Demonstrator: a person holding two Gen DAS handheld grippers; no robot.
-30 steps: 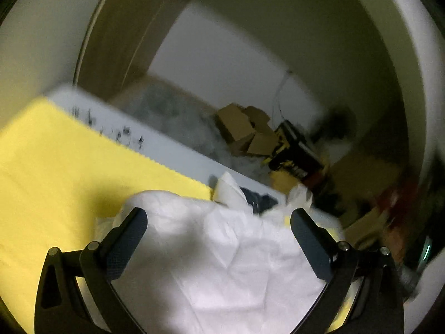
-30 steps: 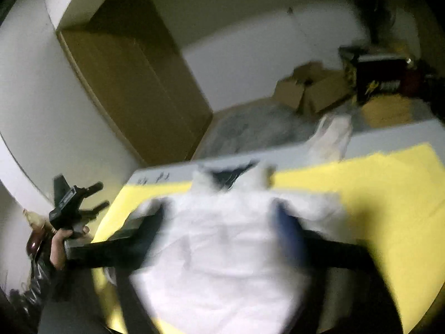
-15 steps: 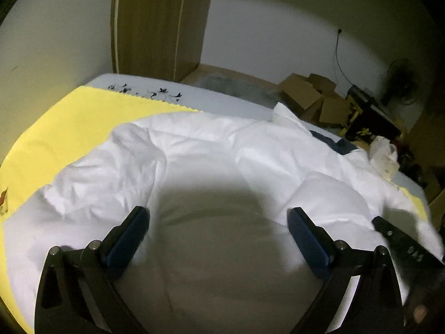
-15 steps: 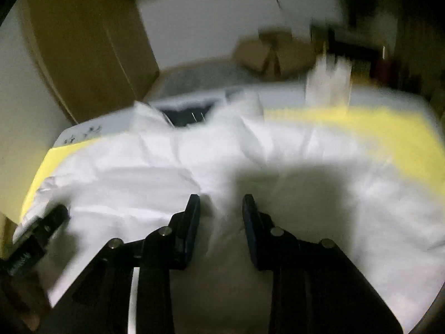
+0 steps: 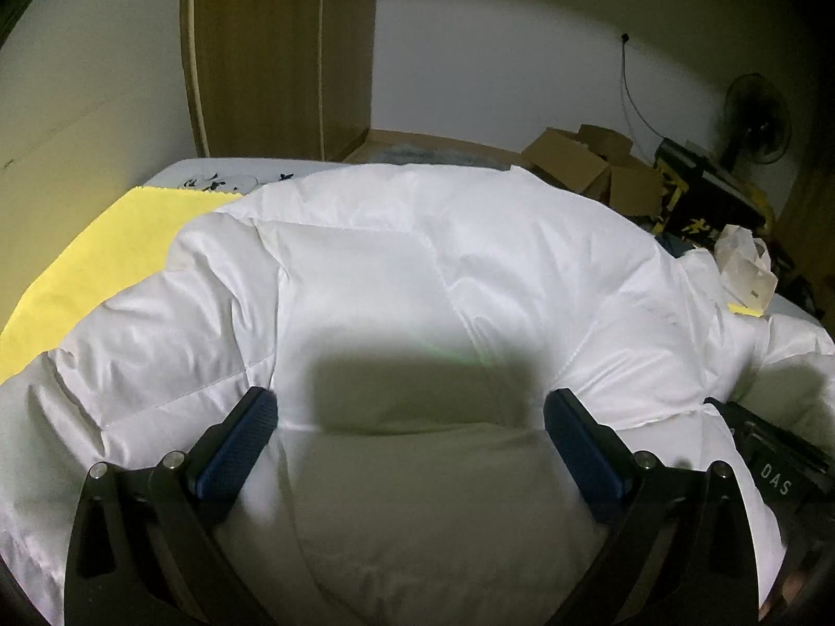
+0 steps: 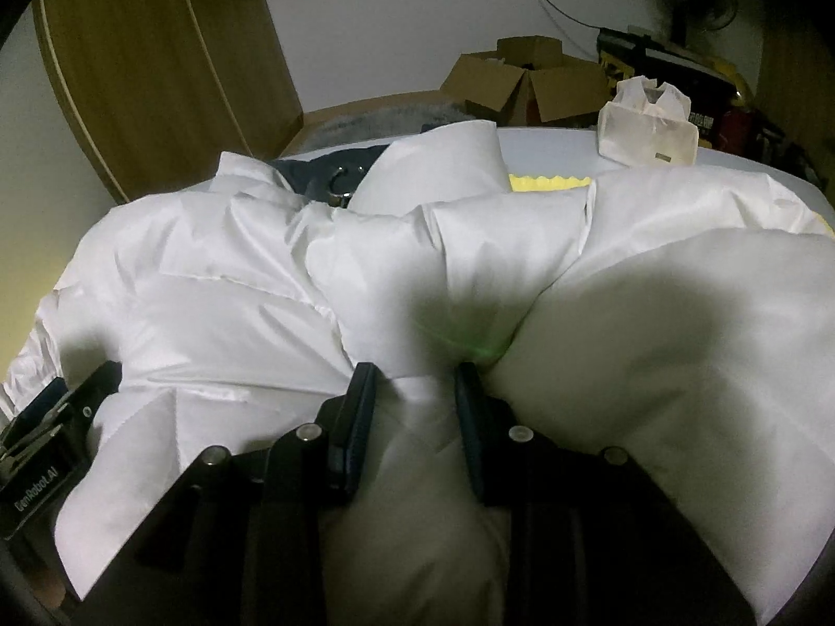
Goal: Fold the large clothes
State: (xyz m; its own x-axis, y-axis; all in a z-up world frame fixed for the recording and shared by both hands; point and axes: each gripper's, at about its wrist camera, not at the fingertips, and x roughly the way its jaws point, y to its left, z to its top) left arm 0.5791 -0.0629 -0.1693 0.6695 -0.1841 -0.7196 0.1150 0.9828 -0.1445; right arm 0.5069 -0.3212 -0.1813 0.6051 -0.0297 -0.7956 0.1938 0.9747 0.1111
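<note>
Jacket: we see a white quilted puffer jacket (image 5: 417,271), glossy, crinkled and stitched into puffy panels, spread over the bed and covering most of both views.
Sheet: a flat yellow sheet (image 5: 120,240) with a zigzag edge lies under the jacket, over the pale bed (image 6: 548,148).
Left gripper: our left gripper (image 5: 409,417) hangs over the jacket with its blue, ribbed fingers (image 5: 245,438) spread wide and nothing between them; we cannot tell whether the tips touch the fabric.
Right gripper: our right gripper (image 6: 415,391) has its dark fingers (image 6: 360,412) drawn close on a bunched ridge of the jacket, and creases fan out from the pinch.
Hidden: shadow darkens the fabric by both grippers; the jacket's near edge is cut off at the bottom of both views, and the far edge of the bed is covered by the jacket in the left view.
Right view only: the white collar, a dark navy lining (image 6: 323,172) with a metal ring at the neck, and the left gripper's body at lower left.
Left view only: the broad yellow stretch at left, small dark marks on the bedding, and the right gripper's body at lower right.
Background: a wooden wardrobe (image 5: 276,52), cardboard boxes (image 6: 522,78), a fan (image 5: 756,120) and a white plastic bag (image 6: 647,120) on the bed.
</note>
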